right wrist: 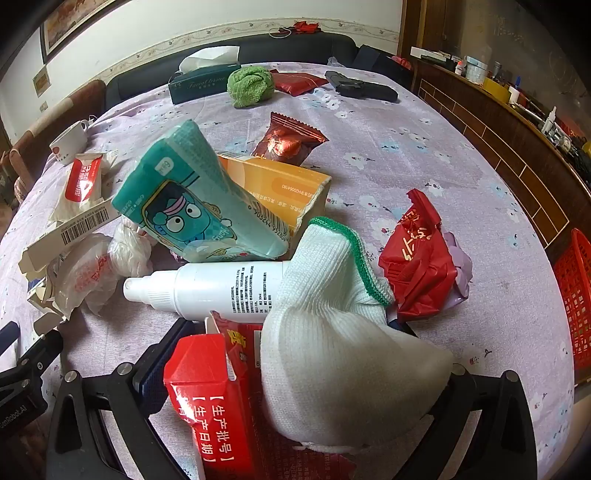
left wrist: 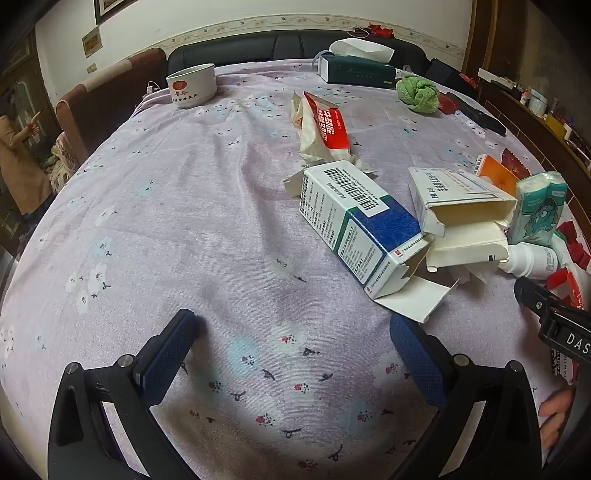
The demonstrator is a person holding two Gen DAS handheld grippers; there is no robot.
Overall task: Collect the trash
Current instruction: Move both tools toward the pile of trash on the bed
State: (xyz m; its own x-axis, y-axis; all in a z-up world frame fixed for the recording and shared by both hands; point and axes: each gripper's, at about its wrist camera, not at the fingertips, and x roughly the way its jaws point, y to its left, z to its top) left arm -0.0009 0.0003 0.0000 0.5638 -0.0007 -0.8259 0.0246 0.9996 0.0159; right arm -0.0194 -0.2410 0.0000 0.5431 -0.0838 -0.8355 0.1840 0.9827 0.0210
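A floral tablecloth [left wrist: 184,221] carries a heap of trash: an opened blue-and-white carton [left wrist: 354,225], long axis running from near-right to far-left, lies ahead and right of the left gripper [left wrist: 295,354], whose fingers are spread wide over bare cloth. Smaller items crowd the right gripper [right wrist: 295,369], the nearer one: a red carton [right wrist: 210,398] and a white cloth [right wrist: 332,332] sit between its fingers, though whether they clamp either cannot be told.

White wall [left wrist: 258,14], dark sofa [left wrist: 258,48], perhaps leather
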